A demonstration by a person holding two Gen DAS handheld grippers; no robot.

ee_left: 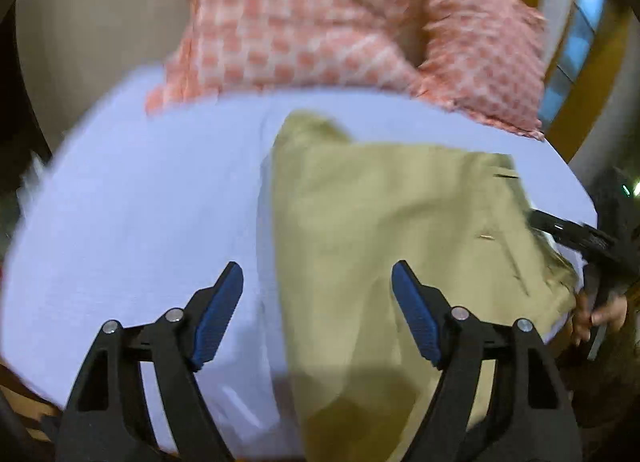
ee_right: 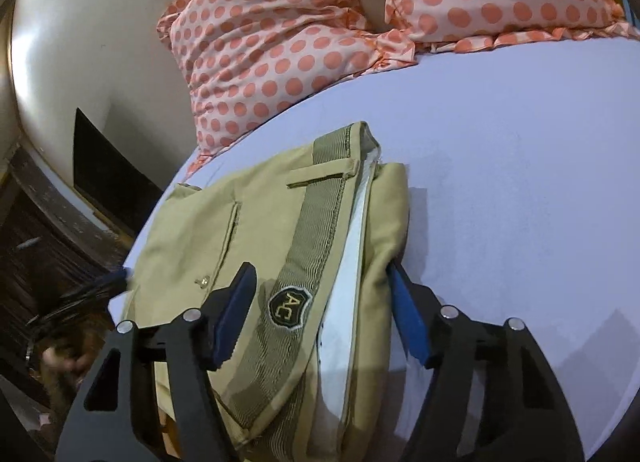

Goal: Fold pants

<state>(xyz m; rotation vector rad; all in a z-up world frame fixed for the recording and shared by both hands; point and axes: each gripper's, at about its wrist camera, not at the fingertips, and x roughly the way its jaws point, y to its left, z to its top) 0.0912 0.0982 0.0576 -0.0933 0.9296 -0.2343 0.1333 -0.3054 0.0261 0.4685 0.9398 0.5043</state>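
Khaki pants [ee_left: 384,230] lie folded on a pale lavender bed sheet [ee_left: 152,202]. In the right wrist view the pants [ee_right: 280,246] show their waistband, a belt loop, a button and a dark "AC" patch [ee_right: 289,305]. My left gripper [ee_left: 318,290] is open above the folded fabric's left edge and holds nothing. My right gripper [ee_right: 322,294] is open, its fingers on either side of the waistband end, with nothing clamped. The right gripper also shows in the left wrist view [ee_left: 576,234] at the pants' right edge.
Two pink polka-dot pillows [ee_right: 280,34] lie at the head of the bed, against a cream wall [ee_right: 80,42]. The bed's left edge drops to dark wooden furniture [ee_right: 48,222]. Bare sheet [ee_right: 520,182] stretches to the right of the pants.
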